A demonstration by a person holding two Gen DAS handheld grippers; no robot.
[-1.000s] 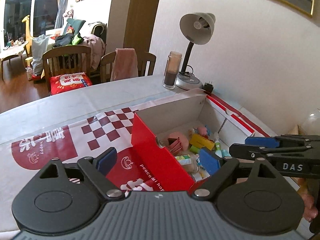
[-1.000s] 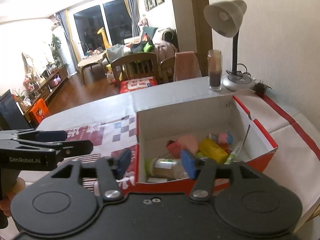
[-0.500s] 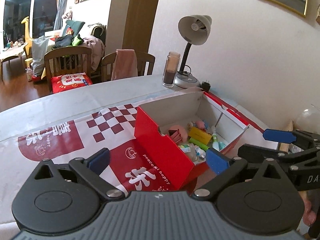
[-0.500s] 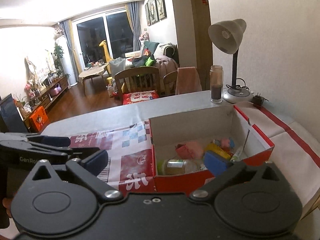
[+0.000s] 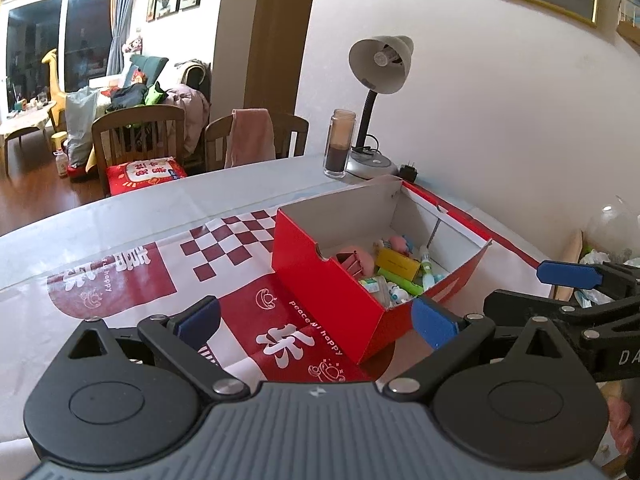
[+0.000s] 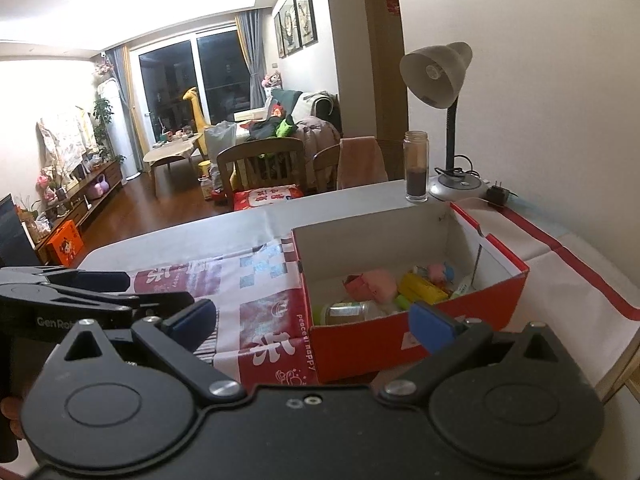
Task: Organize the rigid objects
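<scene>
A red cardboard box [image 5: 328, 280] [image 6: 380, 336] with white inner walls stands open on the table. Inside lie a pink item [image 6: 378, 282], a yellow packet [image 5: 396, 262] [image 6: 424, 286], a green piece [image 5: 400, 282], a small jar [image 6: 348, 312] and several tiny toys. My left gripper [image 5: 316, 318] is open just short of the box's near corner, with nothing between its blue pads. My right gripper [image 6: 314, 320] is open in front of the box's near wall, also empty. Each gripper shows in the other's view: the right [image 5: 532, 288], the left [image 6: 160, 289].
A red-and-white printed cloth [image 5: 132, 276] covers the table. Behind the box stand a grey desk lamp [image 5: 378, 68] [image 6: 438, 72], a tall glass jar [image 5: 338, 144] [image 6: 416, 168] and a plug adapter [image 6: 498, 194], near the wall. Two wooden chairs [image 5: 136, 136] line the far edge.
Both grippers drew back from the box, which now looks smaller and farther. The right jaws spread from partly closed to wide; the left jaws widened a little.
</scene>
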